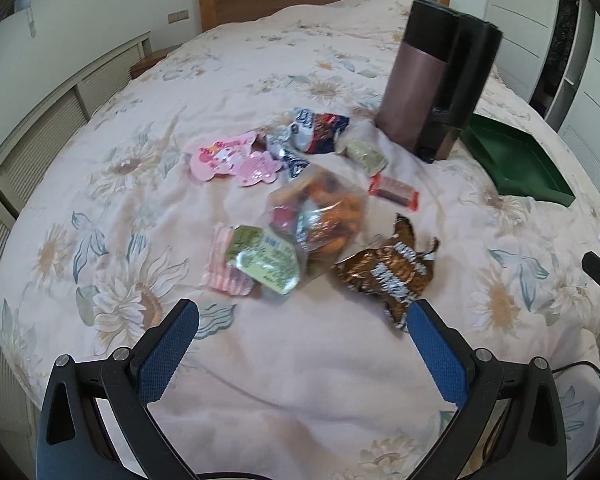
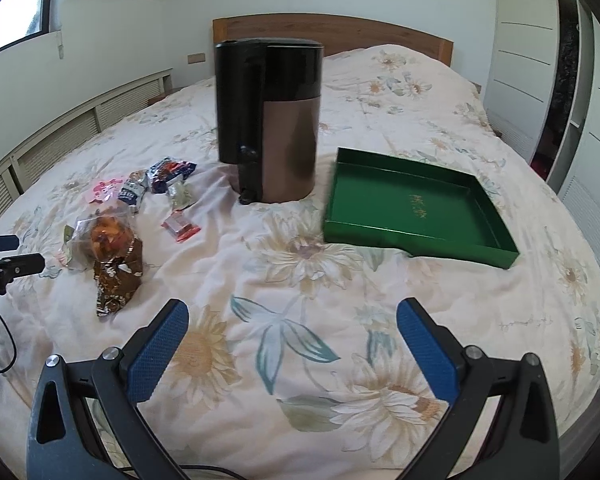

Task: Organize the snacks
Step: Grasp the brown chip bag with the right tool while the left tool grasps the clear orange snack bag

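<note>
Left wrist view: the left tool (image 1: 302,316) hangs wide and empty over the flowered bed (image 1: 300,360), with the snacks (image 1: 300,208) scattered at mid-frame. These look light, crinkly and slippery; the clear bag (image 1: 320,216) seems fragile, best pinched at a sealed edge, as is the brown packet (image 1: 388,276), whose white lettering is blurred. In the right wrist view, right of centre, lies the green tray (image 2: 416,236), with gold characters too small to read, beside a tall bin (image 2: 272,120). The right tool (image 2: 292,318) is also wide, holding nothing.
</note>
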